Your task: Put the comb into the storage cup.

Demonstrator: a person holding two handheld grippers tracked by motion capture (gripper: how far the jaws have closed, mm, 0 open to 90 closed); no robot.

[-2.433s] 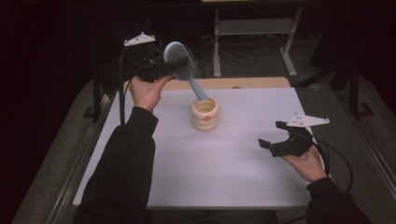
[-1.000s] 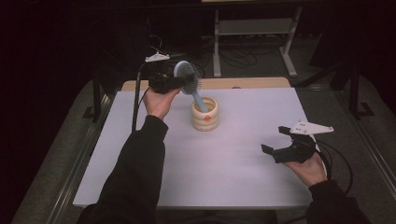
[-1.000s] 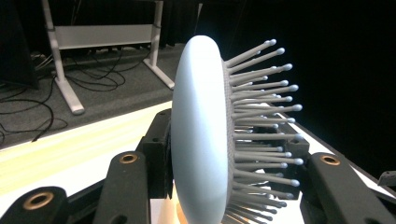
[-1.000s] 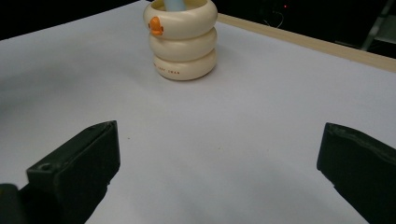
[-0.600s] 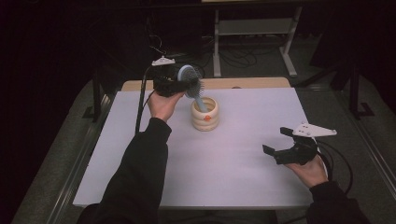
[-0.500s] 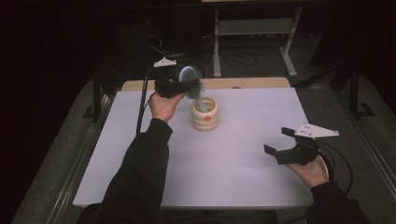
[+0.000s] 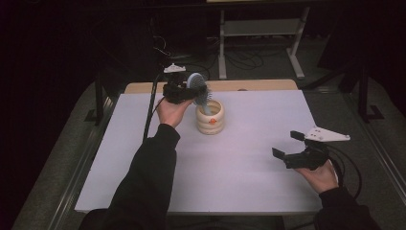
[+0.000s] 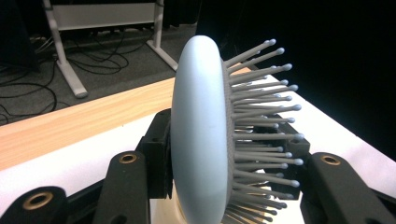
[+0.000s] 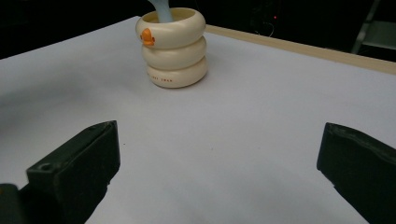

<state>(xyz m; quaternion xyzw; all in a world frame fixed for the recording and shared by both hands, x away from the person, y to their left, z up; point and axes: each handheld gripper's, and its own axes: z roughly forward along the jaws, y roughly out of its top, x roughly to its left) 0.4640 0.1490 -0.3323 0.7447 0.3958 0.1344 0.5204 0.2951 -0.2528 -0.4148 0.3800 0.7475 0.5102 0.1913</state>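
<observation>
Nearest to me, at the person's right side, the right tool (image 7: pixel 287 146) was held low over the white desk (image 7: pixel 239 182). Its two black jaws stood wide apart and there was nothing between them. In the right gripper view the bare desk surface lay between the jaws, and the cream cup (image 9: pixel 172 46) stood well beyond them, farther across the desk. The cup looked like three rings stacked one on another, and it had a small orange mark near its rim.

Farther away, the left tool (image 7: pixel 184 91) was held by the left hand (image 7: pixel 171 111) just beside the cup, a little higher than its rim. This tool was closed on the head of a pale blue hairbrush (image 7: pixel 197 85). In the left gripper view the jaws pressed on both sides of the brush head (image 8: pixel 201 135); one jaw lay against the smooth back, and the other stood on the side of the grey bristles (image 8: pixel 261 121), which pointed sideways. The handle of the hairbrush went down from the tool into the opening of the cup. I could not tell whether the handle touched the bottom of the cup.

Behind the left tool ran the wooden edge (image 7: pixel 258 85) of the desk.
</observation>
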